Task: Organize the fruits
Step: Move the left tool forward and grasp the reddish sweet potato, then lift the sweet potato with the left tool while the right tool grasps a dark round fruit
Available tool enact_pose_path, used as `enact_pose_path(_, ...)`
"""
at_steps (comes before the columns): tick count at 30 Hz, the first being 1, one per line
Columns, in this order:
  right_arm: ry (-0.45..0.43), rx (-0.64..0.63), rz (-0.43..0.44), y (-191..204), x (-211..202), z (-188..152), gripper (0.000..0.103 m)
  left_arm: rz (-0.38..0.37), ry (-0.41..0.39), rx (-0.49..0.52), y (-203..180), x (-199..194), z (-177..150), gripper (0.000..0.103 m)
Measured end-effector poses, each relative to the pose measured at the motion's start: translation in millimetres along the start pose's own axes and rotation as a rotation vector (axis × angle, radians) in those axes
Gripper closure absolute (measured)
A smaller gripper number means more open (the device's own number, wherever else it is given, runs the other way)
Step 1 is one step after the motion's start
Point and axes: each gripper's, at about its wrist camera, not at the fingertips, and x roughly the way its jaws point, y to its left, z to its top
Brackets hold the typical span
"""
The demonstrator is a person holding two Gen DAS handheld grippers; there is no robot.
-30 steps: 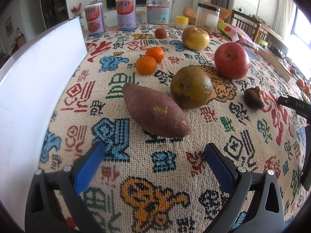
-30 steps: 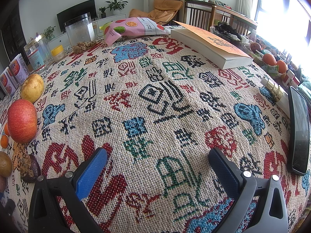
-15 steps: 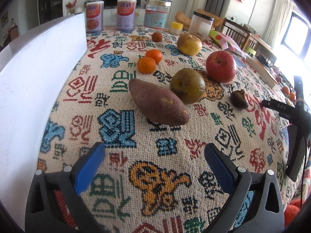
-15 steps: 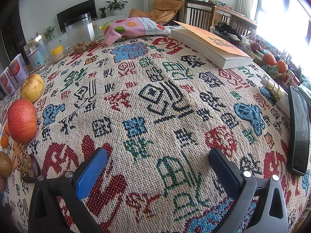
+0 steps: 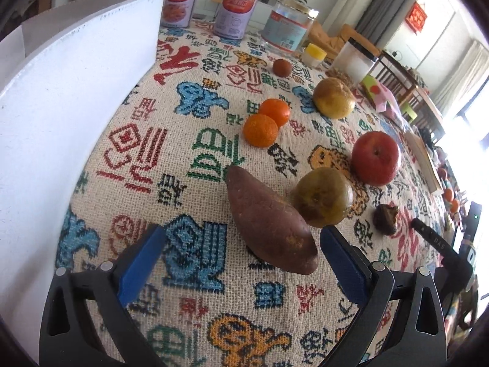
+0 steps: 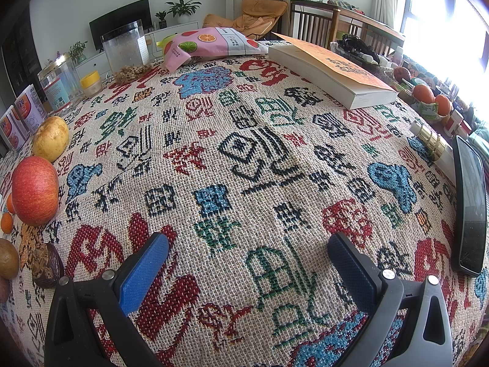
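My left gripper [image 5: 241,244] is open, and the near end of a brown sweet potato [image 5: 269,221] lies between its blue pads without touching them. Beyond it on the patterned cloth sit a greenish-brown round fruit [image 5: 322,200], a red apple [image 5: 376,157], two small oranges [image 5: 266,120], a yellow-brown fruit [image 5: 333,98], a small dark fruit [image 5: 281,68] and a shrivelled dark piece [image 5: 385,218]. My right gripper [image 6: 249,264] is open over bare cloth. At the left edge of its view are the red apple [image 6: 35,191], the yellow fruit [image 6: 50,138] and the shrivelled piece [image 6: 45,265].
A tall white box wall [image 5: 61,116] runs along the left. Two cans [image 5: 207,7], a glass jar [image 5: 288,27] and a plastic canister [image 5: 354,61] stand at the back. A thick book [image 6: 333,72], a snack bag [image 6: 211,44] and a black phone [image 6: 469,211] lie to the right.
The left gripper has tilted and moved forward toward the sweet potato, whose near end now lies between the pads. The right gripper has not moved.
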Motion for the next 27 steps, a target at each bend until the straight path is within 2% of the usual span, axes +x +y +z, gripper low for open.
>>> enact_pose_path(1, 0.000, 0.000, 0.000, -0.1, 0.0, 0.0, 0.000, 0.001, 0.000, 0.012, 3.4, -2.6, -2.7, 0.001)
enact_pose_path(5, 0.000, 0.000, 0.000, -0.2, 0.0, 0.0, 0.000, 0.084, -0.021, -0.016, 23.0, -23.4, -15.9, 0.003)
enact_pose_path(8, 0.000, 0.000, 0.000, -0.1, -0.1, -0.1, 0.000, 0.037, -0.028, -0.016, 22.7, -27.6, -11.4, 0.003)
enact_pose_path(11, 0.000, 0.000, 0.000, -0.1, -0.1, -0.2, 0.000, 0.039, -0.033, 0.082, 3.2, -17.9, -2.1, 0.003)
enact_pose_path(14, 0.000, 0.000, 0.000, -0.1, -0.1, -0.2, 0.000, 0.078, -0.019, 0.212, -16.8, -4.3, 3.2, 0.005)
enact_pose_path(15, 0.000, 0.000, 0.000, -0.1, -0.2, -0.2, 0.000, 0.091, -0.007, 0.249, -20.9, -0.4, 2.8, 0.010)
enact_pose_path(16, 0.000, 0.000, 0.000, 0.2, -0.3, -0.2, 0.000, 0.099, 0.010, 0.272, -22.9, 3.7, 1.8, 0.037)
enact_pose_path(17, 0.000, 0.000, 0.000, -0.1, -0.2, -0.2, 0.000, 0.131, 0.029, 0.279, -22.4, 7.2, 0.2, 0.058)
enact_pose_path(18, 0.000, 0.000, 0.000, 0.0, -0.2, -0.2, 0.000, 0.124, 0.001, 0.283, -21.2, 3.2, -2.2, 0.063)
enact_pose_path(22, 0.000, 0.000, 0.000, 0.1, -0.3, -0.3, 0.000, 0.049, 0.018, 0.191, -7.9, -16.3, -14.5, 0.065)
enact_pose_path(27, 0.003, 0.038, -0.030, 2.2, 1.3, 2.4, 0.000, 0.013, 0.012, 0.190, -3.9, -47.0, -48.0, 0.065)
